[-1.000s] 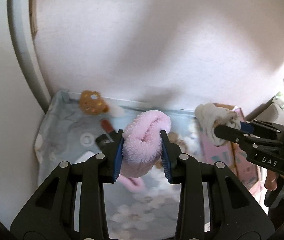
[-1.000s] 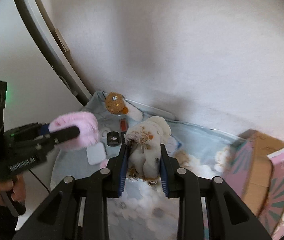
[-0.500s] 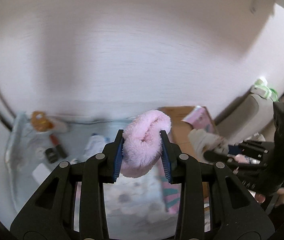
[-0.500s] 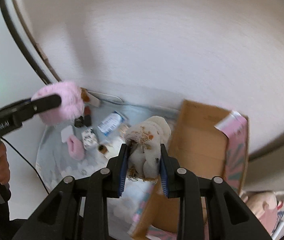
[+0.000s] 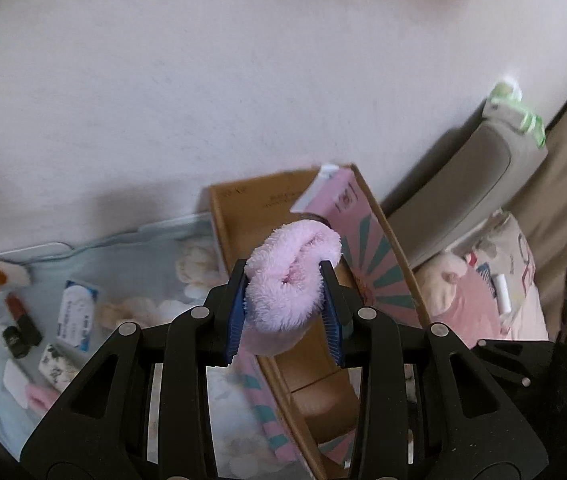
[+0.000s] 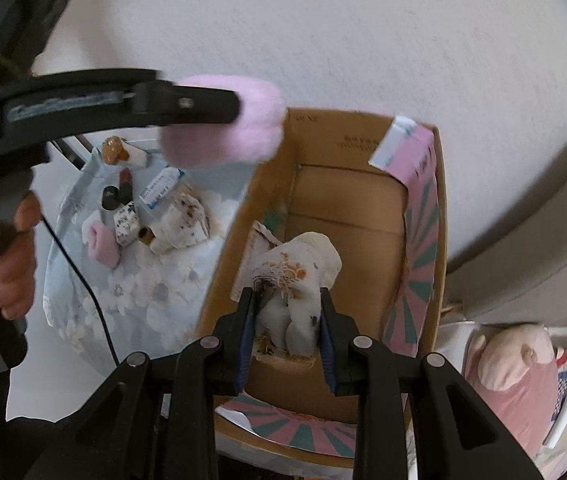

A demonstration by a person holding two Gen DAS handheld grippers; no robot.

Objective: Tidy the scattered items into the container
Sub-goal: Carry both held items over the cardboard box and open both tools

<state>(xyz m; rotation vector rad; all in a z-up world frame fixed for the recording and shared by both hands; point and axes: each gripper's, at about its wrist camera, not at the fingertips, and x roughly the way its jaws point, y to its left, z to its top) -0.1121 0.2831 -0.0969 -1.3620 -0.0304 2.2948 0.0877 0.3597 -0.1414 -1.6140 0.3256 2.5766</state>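
My left gripper point(image 5: 285, 312) is shut on a fluffy pink sock roll point(image 5: 289, 280), held above the near left rim of the open cardboard box point(image 5: 243, 216). The same roll point(image 6: 227, 128) shows in the right wrist view, at the box's far left corner. My right gripper point(image 6: 285, 320) is shut on a white patterned cloth bundle point(image 6: 297, 276), held over the inside of the box point(image 6: 347, 208). Scattered items lie on the pale blue floral cloth point(image 6: 135, 292): a lipstick point(image 6: 125, 178), a black cap point(image 6: 109, 196), a blue-white packet point(image 6: 161, 188), a pink roll point(image 6: 101, 242).
A brown bear toy point(image 6: 113, 150) lies at the cloth's far edge, and a stained white cloth point(image 6: 185, 220) near the box. A grey chair point(image 5: 479, 184) and pink plush cushions point(image 6: 523, 376) stand right of the box. A white wall is behind.
Both grippers have swung right, from over the floral cloth to the cardboard box. The right one now holds its bundle over the box's inside. Both stay shut on their loads.
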